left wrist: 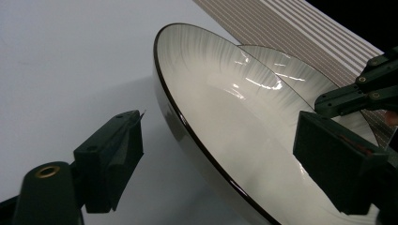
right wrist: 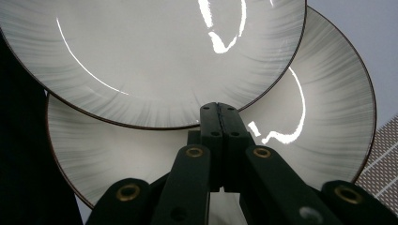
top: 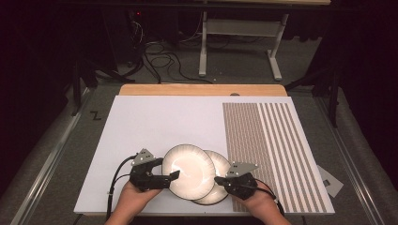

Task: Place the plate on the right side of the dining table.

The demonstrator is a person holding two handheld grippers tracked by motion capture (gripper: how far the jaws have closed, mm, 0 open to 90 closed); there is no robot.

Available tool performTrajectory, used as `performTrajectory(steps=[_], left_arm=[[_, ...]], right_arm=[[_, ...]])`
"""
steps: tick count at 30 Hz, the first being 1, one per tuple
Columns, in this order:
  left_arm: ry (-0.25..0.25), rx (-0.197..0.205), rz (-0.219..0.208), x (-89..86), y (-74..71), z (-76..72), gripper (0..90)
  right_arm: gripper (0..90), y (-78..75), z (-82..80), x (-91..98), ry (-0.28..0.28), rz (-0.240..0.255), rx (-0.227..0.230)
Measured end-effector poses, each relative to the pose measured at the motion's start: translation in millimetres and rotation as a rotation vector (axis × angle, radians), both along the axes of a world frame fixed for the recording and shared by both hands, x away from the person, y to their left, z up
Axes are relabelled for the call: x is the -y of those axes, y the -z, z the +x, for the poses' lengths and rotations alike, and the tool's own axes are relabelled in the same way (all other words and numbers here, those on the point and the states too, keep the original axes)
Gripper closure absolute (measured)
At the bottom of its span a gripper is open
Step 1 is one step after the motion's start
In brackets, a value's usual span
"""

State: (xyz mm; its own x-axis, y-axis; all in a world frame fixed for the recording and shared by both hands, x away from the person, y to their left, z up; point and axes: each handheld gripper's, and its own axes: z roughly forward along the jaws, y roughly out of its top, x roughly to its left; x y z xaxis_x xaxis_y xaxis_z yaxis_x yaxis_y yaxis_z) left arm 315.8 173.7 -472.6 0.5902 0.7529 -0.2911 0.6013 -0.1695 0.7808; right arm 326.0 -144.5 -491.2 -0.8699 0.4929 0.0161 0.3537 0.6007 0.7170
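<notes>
Nearest the high camera, two forearms enter from the bottom edge, each carrying a hand-held gripper. Left hand-held gripper point(top: 174, 175) straddles the near-left rim of the upper plate point(top: 188, 170): in the left gripper view one jaw stands below and outside the rim and the other over the plate's inner face, with a gap visible on both sides, so the jaws are released and not yet pressing. Right hand-held gripper point(top: 219, 180) is clenched; in the right gripper view its two jaws meet flat together, and the rim of the lower plate point(top: 218, 174) lies just at or under their tips; whether that rim is pinched cannot be told. Both plates rest on the white board of the desk point(top: 155, 126), the upper one overlapping the lower one's left part, just beside the striped brown panel point(top: 272, 150). Judged from this layout, the plates are partly stacked and not yet aligned; seating or lifting the upper plate appears to remain. Readable writing is limited to a dark "Z" mark point(top: 95, 116) on the grey floor left of the desk; no brand shows on the plates.
</notes>
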Motion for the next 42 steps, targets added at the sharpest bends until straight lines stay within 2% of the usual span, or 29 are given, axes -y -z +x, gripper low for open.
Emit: performTrajectory(steps=[2,3,4,7,10,12,14,15,16,20,29,36,42], left_arm=[[-0.004,-0.027,-0.009,0.0,2.1,1.4,21.1],[-0.004,-0.049,-0.018,-0.3,4.1,2.3,25.4],[-0.004,-0.049,-0.018,-0.3,4.1,2.3,28.0],[-0.006,-0.086,-0.029,0.0,6.7,3.2,32.9],[0.000,-0.157,-0.051,1.0,6.1,5.6,41.8],[-0.001,-0.168,-0.051,1.8,5.7,5.7,43.8],[0.000,-0.183,-0.026,2.7,4.7,6.7,52.2],[-0.007,-0.190,-0.027,3.6,4.2,7.0,52.2],[-0.007,-0.193,-0.017,3.2,3.8,7.8,55.3],[-0.016,-0.212,-0.021,3.1,2.8,9.4,56.6],[-0.039,-0.256,-0.051,1.2,1.8,11.9,60.3],[-0.039,-0.256,-0.067,-0.6,0.7,12.5,64.8],[-0.048,-0.251,-0.059,-0.9,-1.5,11.9,67.3]], right_arm=[[90.0,0.1,0.1,0.0,-0.001,-0.001,0.002],[90.0,0.1,-0.2,0.0,-0.001,-0.004,0.001],[90.0,0.1,-0.2,0.0,-0.001,-0.004,0.001],[90.0,0.1,-0.1,0.2,-0.004,-0.005,0.002],[90.0,0.0,-0.6,0.1,-0.003,-0.006,-0.003],[90.0,0.1,-0.6,0.0,-0.003,-0.005,-0.002],[90.0,-0.1,-0.5,0.0,-0.004,-0.006,-0.002],[90.0,-0.1,-0.5,0.0,-0.004,-0.006,-0.002],[90.0,0.0,-0.4,0.0,-0.004,-0.005,-0.002],[90.0,-0.1,-0.5,0.0,-0.003,-0.007,-0.003],[90.0,-0.2,-0.9,-0.1,-0.003,-0.008,-0.003],[90.0,0.4,-1.0,-0.2,0.002,-0.008,-0.002],[90.0,-0.1,-1.2,0.1,-0.001,-0.010,-0.002]])
